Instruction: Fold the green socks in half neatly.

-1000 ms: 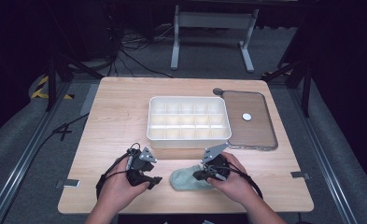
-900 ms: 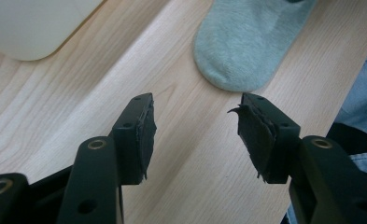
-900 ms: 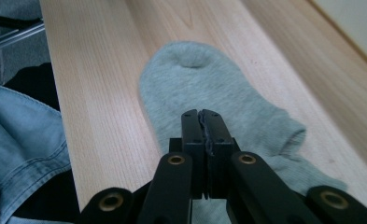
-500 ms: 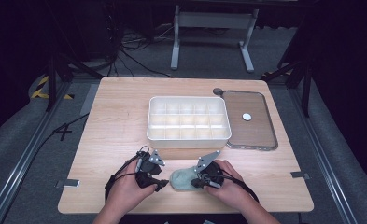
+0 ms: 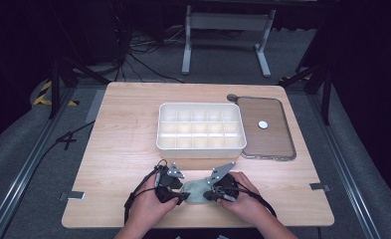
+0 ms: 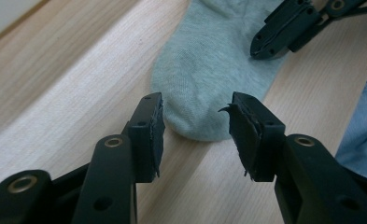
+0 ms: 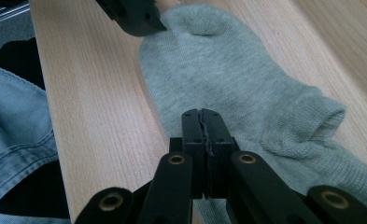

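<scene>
We see a pale grey-green knitted ankle sock (image 5: 197, 191) lying flat on the light wooden table (image 5: 123, 149), low in the high view's centre, between the two hands. In the left gripper view it fills the upper middle, its rounded toe end (image 6: 195, 116) reaching down between the jaws of the left gripper (image 6: 195, 135). Those jaws have just been closing and stand part open, their pads on either side of the toe without pressing it. The right gripper (image 7: 202, 116), at lower centre of its own view, is clamped tight on the sock's edge, with the ribbed cuff (image 7: 312, 126) bunched at the right. Whether fabric lies between its pads is hard to make out. In the high view the hands cover both ends of the sock.
</scene>
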Demonstrator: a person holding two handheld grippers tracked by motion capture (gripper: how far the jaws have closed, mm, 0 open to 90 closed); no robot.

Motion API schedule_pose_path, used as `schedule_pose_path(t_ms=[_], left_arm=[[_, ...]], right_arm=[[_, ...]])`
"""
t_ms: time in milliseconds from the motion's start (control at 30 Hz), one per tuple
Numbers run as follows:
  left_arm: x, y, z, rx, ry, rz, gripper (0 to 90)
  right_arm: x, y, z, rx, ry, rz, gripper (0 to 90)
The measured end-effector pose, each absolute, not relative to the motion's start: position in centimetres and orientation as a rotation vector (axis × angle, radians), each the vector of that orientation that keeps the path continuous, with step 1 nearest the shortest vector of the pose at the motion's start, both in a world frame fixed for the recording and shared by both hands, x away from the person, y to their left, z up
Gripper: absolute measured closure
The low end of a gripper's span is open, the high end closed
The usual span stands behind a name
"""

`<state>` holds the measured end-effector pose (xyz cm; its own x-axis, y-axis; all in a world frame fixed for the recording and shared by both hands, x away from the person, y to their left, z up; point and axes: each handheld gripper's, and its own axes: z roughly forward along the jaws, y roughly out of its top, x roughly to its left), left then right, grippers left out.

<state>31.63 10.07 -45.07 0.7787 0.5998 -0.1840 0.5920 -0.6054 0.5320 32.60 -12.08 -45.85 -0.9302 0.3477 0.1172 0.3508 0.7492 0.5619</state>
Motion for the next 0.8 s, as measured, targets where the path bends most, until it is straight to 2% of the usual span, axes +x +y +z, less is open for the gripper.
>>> schedule_pose_path(t_ms=[233, 467, 533, 600, 667, 800], left_arm=[[31.69, 9.73, -45.81, 2.378, 0.927, -0.005, 54.6], [31.42, 9.2, -45.94, 2.387, 0.884, 0.03, 50.9], [31.36, 9.17, -45.94, 2.378, 0.889, 0.013, 55.3], [31.35, 9.17, -45.96, 2.37, 0.894, -0.006, 66.2], [31.2, 9.11, -45.92, 2.35, 0.91, -0.011, 72.8], [31.34, 9.45, -45.34, 2.31, 0.91, -0.054, 76.0]], right_arm=[[32.51, -12.08, -45.87, -0.585, -2.94, -0.948, 89.7], [32.48, -12.09, -45.88, -0.588, -2.942, -0.948, 89.7], [32.46, -12.11, -45.87, -0.589, -2.941, -0.949, 89.7], [32.39, -12.08, -45.87, -0.592, -2.938, -0.951, 89.7], [32.35, -12.07, -45.87, -0.588, -2.947, -0.951, 89.6], [31.97, -11.93, -45.84, -0.574, -2.956, -0.951, 89.8]])
